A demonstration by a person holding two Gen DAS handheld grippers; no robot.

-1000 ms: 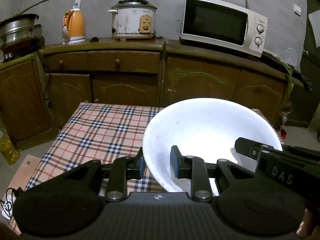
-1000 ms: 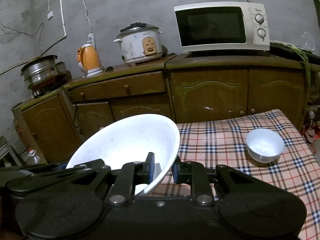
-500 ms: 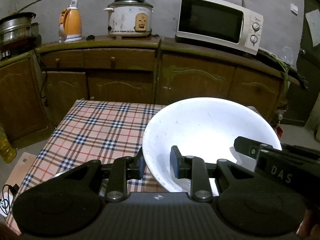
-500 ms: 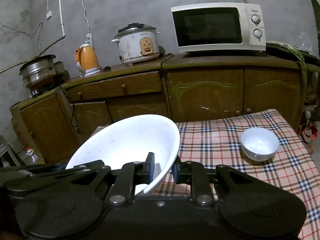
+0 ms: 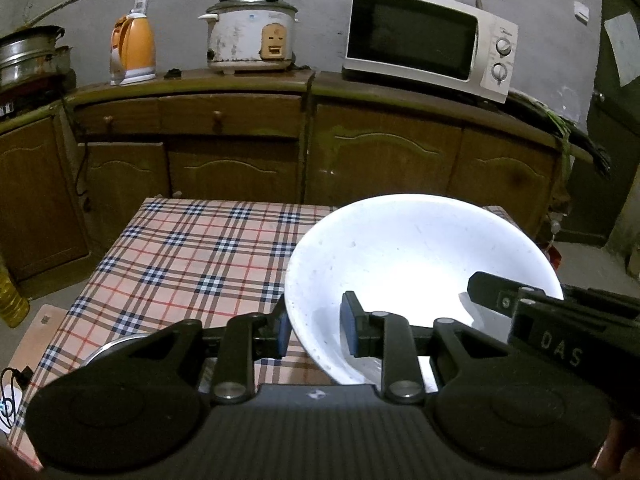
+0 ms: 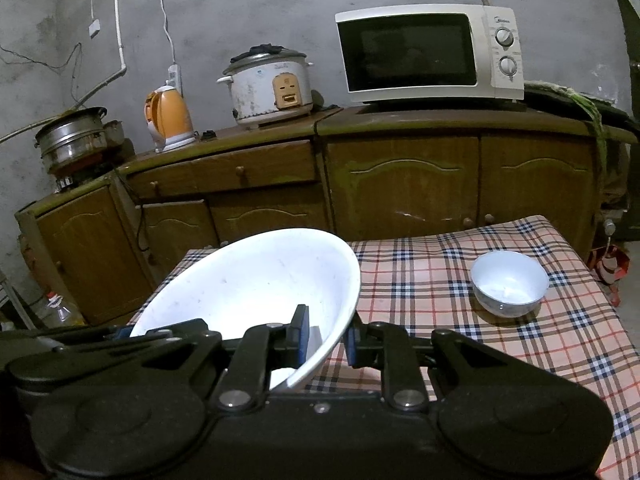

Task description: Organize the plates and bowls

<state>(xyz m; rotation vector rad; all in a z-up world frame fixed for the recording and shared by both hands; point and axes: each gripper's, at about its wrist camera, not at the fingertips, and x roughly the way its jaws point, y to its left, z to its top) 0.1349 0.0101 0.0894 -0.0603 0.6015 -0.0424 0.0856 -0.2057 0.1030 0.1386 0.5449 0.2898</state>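
Observation:
A large white bowl [image 5: 420, 264] hangs above the checked tablecloth [image 5: 192, 248], held by its rim from two sides. My left gripper [image 5: 314, 332] is shut on the bowl's near-left rim, one pad inside and one outside. My right gripper [image 6: 326, 336] is shut on the near-right rim of the same bowl [image 6: 256, 280], which looks tilted in this view. A small white bowl [image 6: 508, 282] stands on the cloth [image 6: 440, 280] to the right. The right gripper's fingers [image 5: 486, 286] reach into the left wrist view from the right.
A steel rim [image 5: 116, 346] shows under my left gripper at the table's near left. Beyond the table runs a wooden cabinet [image 5: 384, 148] carrying a microwave [image 5: 428, 36], a rice cooker [image 5: 250, 36], an orange kettle [image 5: 134, 50] and a steel pot [image 6: 72, 140].
Both grippers keep their hold on the large bowl. The views have drifted only slightly, and the small bowl has not moved on the cloth.

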